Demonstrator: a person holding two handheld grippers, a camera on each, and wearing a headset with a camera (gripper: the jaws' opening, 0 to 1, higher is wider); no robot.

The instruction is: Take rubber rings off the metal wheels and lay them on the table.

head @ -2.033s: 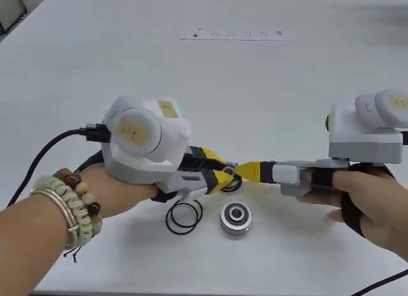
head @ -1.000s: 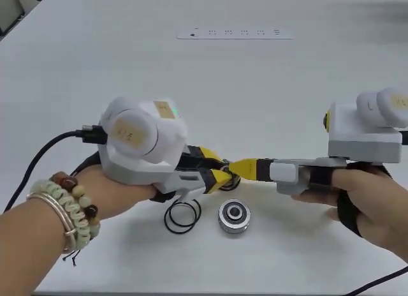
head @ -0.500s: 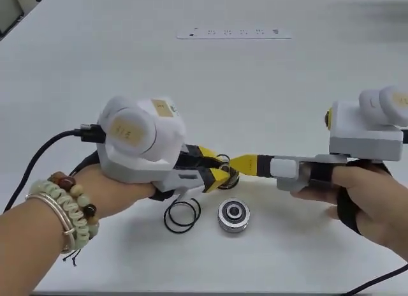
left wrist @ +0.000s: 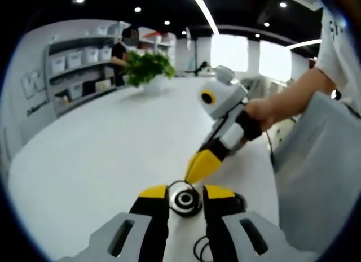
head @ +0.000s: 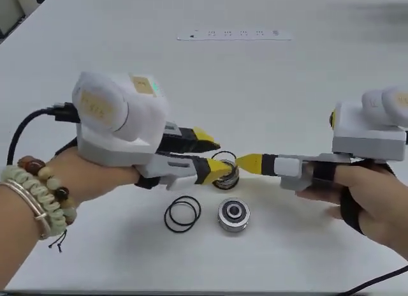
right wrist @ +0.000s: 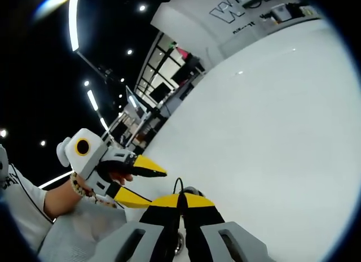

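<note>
While the left tool (left wrist: 185, 192) clamps a metal wheel (left wrist: 185, 200) by its rim, one yellow tip on each side in the left gripper view, the right tool (right wrist: 179, 199) comes in from the opposite side with its tips pressed together. In the right gripper view a thin black rubber ring (right wrist: 176, 186) rises in a loop from between those tips, so the right tool appears to be pinching the ring where it sits on the wheel. The head view shows wheel and ring held between the two tools, just above the white worktop (head: 287, 104).

Nearer the person, two loose rings (head: 167, 216) lie overlapped on the worktop, and a second wheel (head: 234, 216) lies flat just beside them. Whether that one carries a ring I cannot tell.

I judge the step in hand to be stripping a ring from the held wheel: the ring is gripped and partly lifted, but not yet free. The next move calls for the left tool to keep the wheel steady while the right tool draws the ring outward and over the rim. The pull should be even, so that the thin rubber neither slips from the pinch nor snaps back. Once clear, the ring belongs on the worktop, most sensibly beside the two already lying there.
</note>
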